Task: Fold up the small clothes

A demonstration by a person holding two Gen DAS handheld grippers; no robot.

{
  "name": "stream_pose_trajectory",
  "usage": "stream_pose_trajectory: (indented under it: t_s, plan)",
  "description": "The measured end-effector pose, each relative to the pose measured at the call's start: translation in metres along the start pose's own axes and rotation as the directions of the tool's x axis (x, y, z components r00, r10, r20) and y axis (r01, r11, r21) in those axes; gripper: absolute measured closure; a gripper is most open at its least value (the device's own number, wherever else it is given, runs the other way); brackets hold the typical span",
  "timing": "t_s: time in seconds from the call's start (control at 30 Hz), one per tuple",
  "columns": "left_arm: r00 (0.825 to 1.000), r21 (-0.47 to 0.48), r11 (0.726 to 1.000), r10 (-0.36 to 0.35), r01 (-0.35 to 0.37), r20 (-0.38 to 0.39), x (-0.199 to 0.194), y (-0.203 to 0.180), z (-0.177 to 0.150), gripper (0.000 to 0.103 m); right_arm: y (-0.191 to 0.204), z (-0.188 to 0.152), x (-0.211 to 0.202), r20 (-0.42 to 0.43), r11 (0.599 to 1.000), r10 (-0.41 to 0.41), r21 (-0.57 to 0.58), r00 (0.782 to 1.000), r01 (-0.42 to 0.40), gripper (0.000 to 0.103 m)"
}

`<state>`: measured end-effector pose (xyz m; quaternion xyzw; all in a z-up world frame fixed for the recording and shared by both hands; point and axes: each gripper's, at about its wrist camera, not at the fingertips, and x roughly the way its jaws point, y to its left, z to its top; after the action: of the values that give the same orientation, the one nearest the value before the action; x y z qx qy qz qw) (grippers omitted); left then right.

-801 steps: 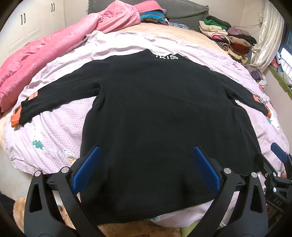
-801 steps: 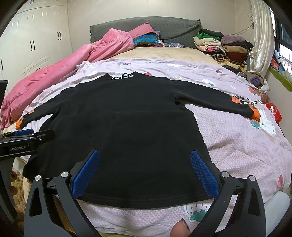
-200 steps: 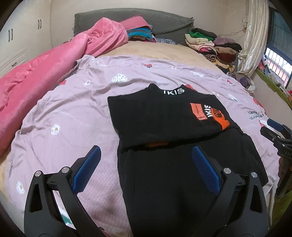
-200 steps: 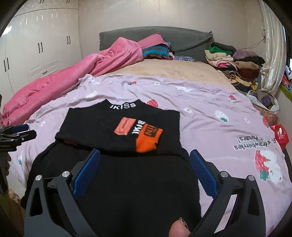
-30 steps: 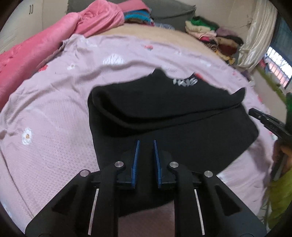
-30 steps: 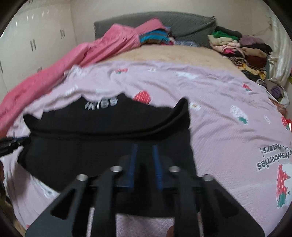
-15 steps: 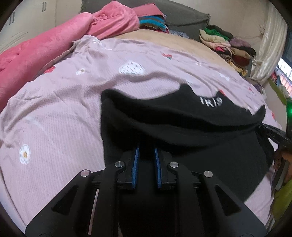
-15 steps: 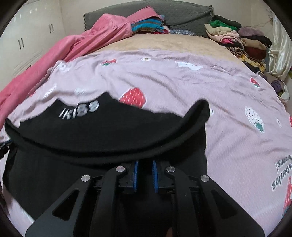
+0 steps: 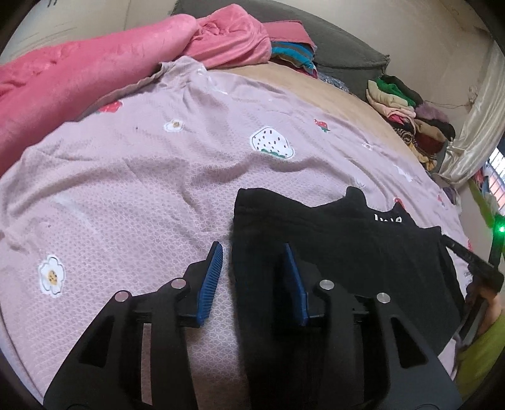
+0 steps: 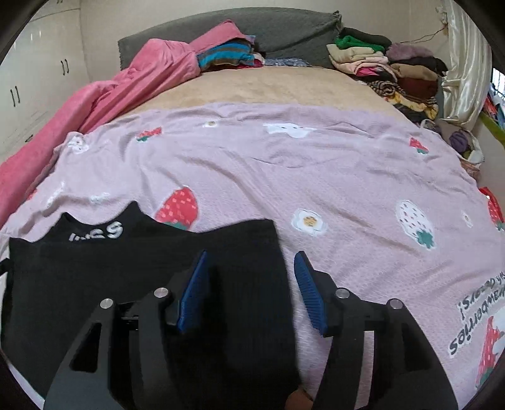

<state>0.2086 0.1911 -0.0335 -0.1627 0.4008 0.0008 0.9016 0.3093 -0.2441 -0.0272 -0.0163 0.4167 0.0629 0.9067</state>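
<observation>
A black sweater [image 9: 347, 252] lies folded in half on the pink strawberry-print bedspread [image 9: 126, 189], its hem laid up to the white-lettered collar [image 9: 388, 218]. My left gripper [image 9: 252, 252] is open over the fold's left edge, jaws apart around the cloth edge. In the right wrist view the sweater [image 10: 126, 274] fills the lower left, with the collar lettering [image 10: 98, 232] peeking out. My right gripper [image 10: 249, 255] is open over the sweater's right edge. The right gripper's tip also shows in the left wrist view [image 9: 473, 268].
A pink blanket [image 9: 94, 63] is heaped along the bed's left side. Stacks of folded clothes [image 10: 388, 66] sit at the far right by the grey headboard [image 10: 284, 25]. A cream curtain [image 10: 464, 63] hangs at the right. The bedspread [image 10: 315, 164] stretches beyond the sweater.
Both grippers carried the sweater's hem forward to the collar, then opened and let go. The sweater now lies flat, folded in half.
</observation>
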Motion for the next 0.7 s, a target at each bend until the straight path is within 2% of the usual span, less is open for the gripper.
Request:
stream_pose_trajectory:
  t_s: [0.07,0.13,0.17,0.23,0.4,0.47,0.7]
  plan:
    - [1.000,0.000,1.000,-0.015,0.015,-0.011,0.002,-0.002,-0.002,0.072,-0.003,-0.003,0.004,-0.022,1.000,0.007,-0.004,1.000,-0.007,0.047]
    - [1.000,0.018,1.000,-0.020,0.020,-0.020,0.004,-0.006,-0.003,0.082,-0.004,-0.006,0.007,-0.033,1.000,0.028,0.004,0.999,-0.028,0.051]
    - [1.000,0.031,0.999,-0.017,0.018,-0.016,0.005,-0.008,-0.003,0.098,-0.005,-0.007,0.008,-0.037,0.999,0.050,0.012,0.998,-0.050,0.067]
    - [1.000,0.045,0.999,-0.022,0.022,-0.002,0.000,-0.010,-0.003,0.099,-0.003,-0.009,0.004,-0.030,0.998,0.062,0.014,0.998,-0.062,0.094]
    - [0.998,0.045,0.999,-0.029,0.026,0.060,-0.025,-0.009,0.005,0.100,-0.007,-0.002,-0.029,0.101,0.996,0.086,0.026,0.991,-0.089,0.095]
    - [0.997,0.052,0.999,-0.017,0.013,0.074,-0.031,-0.007,0.006,0.100,-0.010,0.001,-0.033,0.123,0.995,0.085,0.042,0.989,-0.090,0.095]
    - [1.000,0.031,0.999,0.008,-0.008,0.000,-0.005,0.007,-0.004,0.099,-0.004,-0.009,-0.005,0.068,1.000,0.000,-0.003,0.998,0.000,0.095]
